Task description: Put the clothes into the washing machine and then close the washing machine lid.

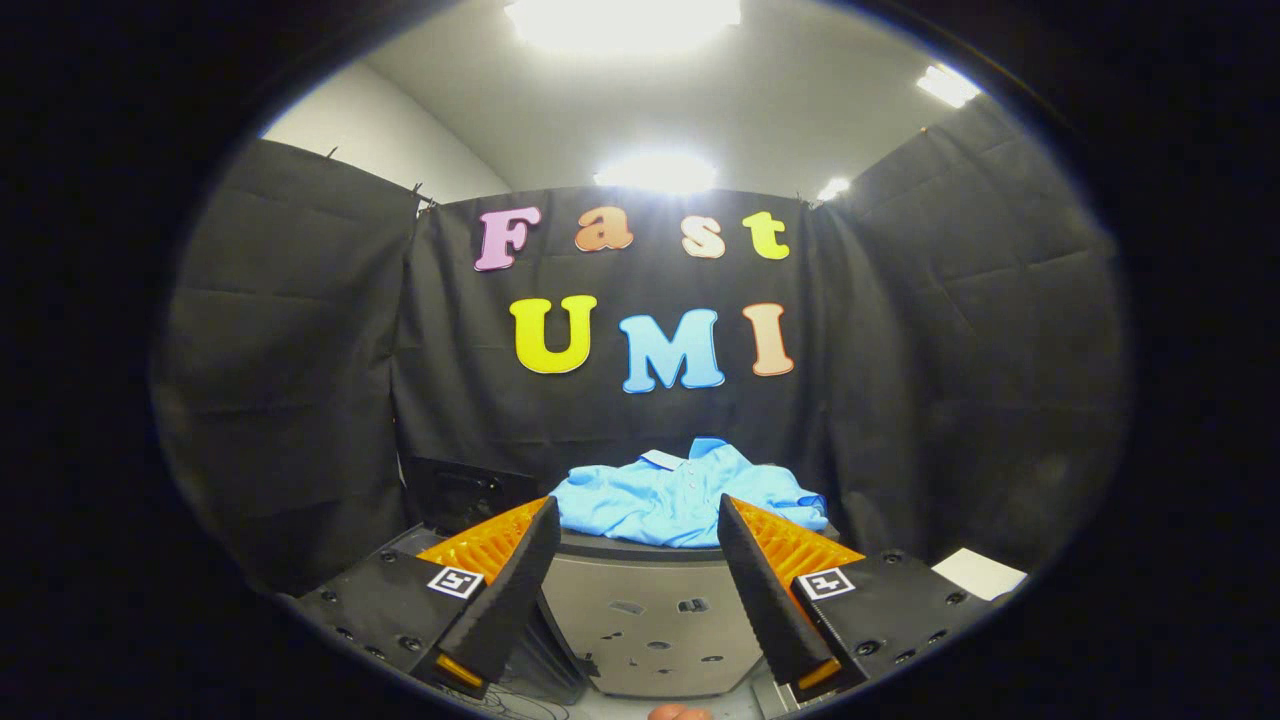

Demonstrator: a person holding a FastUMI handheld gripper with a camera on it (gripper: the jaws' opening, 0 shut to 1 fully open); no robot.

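Shirt [680, 495] lies bunched on top of the washer [650, 610], just beyond the claw [637, 535], whose fingers stand spread with nothing between them. Risk: closing on a loose top fold alone may let the shirt drape and snag the rim.

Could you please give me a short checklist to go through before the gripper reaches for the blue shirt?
1. Gripper fingers spread wide, nothing between them: ok.
2. Blue shirt in sight, just ahead of the fingers and lying on top of the washing machine: ok.
3. Path from the fingers to the shirt free of other things: ok.
4. Shirt inside the drum: not ok, it sits in a heap on top.
5. Lid state, open or shut: cannot tell; the shirt covers the top.
6. Good pinch point: ok, the bunched folds near the collar stand up.
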